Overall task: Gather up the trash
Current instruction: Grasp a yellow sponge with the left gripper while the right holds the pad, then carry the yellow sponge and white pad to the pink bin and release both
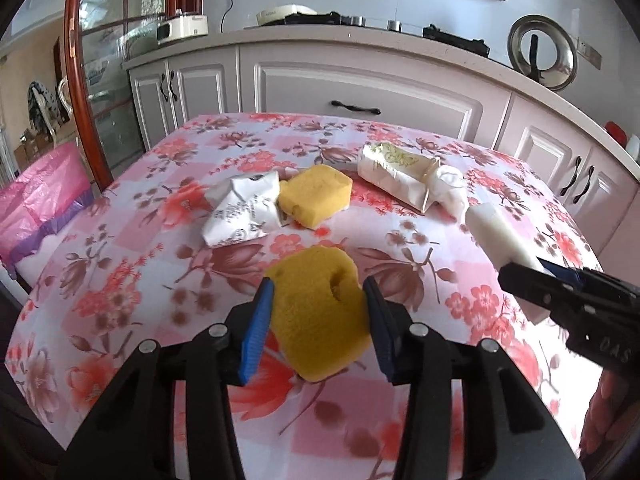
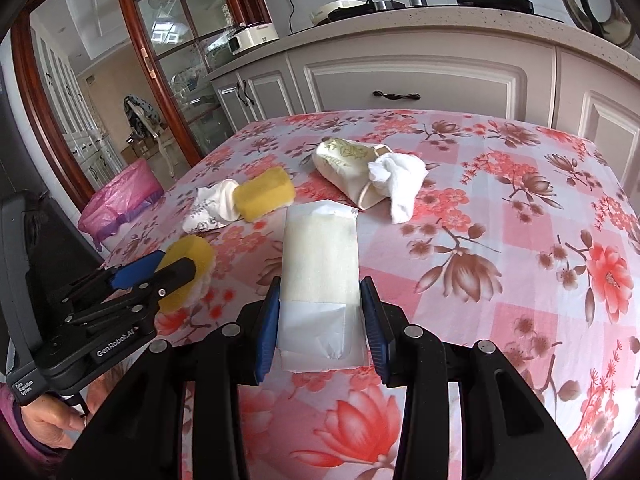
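Note:
My left gripper [image 1: 318, 300] is shut on a yellow sponge piece [image 1: 320, 312] just above the floral table [image 1: 120, 272]; it also shows in the right wrist view [image 2: 188, 264]. My right gripper [image 2: 320, 300] is shut on a white packet [image 2: 320, 264], which also shows in the left wrist view [image 1: 500, 232]. On the table beyond lie a second yellow sponge [image 1: 316, 196], a crumpled printed white wrapper [image 1: 244, 212], a cream wrapper with gold print [image 1: 396, 172] and a crumpled white tissue [image 2: 400, 184].
A bin lined with a pink bag [image 1: 44, 200] stands off the table's left edge; it also shows in the right wrist view [image 2: 120, 196]. White kitchen cabinets [image 1: 360, 92] stand behind the table. A glass door with a red-brown frame [image 2: 132, 80] is at the left.

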`<state>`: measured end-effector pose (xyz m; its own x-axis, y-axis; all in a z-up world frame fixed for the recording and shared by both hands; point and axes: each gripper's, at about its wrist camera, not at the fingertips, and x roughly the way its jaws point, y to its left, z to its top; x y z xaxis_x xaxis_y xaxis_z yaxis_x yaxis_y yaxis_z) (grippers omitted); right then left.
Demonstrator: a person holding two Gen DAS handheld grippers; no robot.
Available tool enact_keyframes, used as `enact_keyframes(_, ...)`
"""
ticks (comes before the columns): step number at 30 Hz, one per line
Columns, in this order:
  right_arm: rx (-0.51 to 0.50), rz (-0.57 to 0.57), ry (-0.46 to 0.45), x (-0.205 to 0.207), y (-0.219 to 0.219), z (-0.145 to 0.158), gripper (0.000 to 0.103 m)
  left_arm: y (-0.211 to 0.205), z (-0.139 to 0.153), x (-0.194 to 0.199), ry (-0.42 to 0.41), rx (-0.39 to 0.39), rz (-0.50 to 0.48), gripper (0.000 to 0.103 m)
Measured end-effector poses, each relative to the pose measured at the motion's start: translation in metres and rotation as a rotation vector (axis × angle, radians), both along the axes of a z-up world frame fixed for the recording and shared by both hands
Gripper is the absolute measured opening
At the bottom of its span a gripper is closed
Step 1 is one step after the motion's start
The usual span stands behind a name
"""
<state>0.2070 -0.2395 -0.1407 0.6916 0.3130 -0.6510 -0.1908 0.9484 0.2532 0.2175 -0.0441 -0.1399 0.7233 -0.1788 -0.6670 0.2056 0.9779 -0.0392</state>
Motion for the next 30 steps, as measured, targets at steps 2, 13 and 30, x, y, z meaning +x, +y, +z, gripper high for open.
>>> enact_keyframes(2,-0.007,0.009,-0.006,-0.002,0.006,0.003,0.038,0.005,0.004,-0.005,-0.019,0.006,0.001,0.044)
enact_keyframes(13,-0.041,0.065,-0.048,-0.014,0.040,0.019,0.038,0.034,0.021,-0.030,-0.087,0.002,0.040,0.044)
enact_keyframes(30,-0.097,0.252,-0.101,-0.011,0.140,0.042,0.038,0.116,0.040,-0.069,-0.161,-0.052,0.154,0.044)
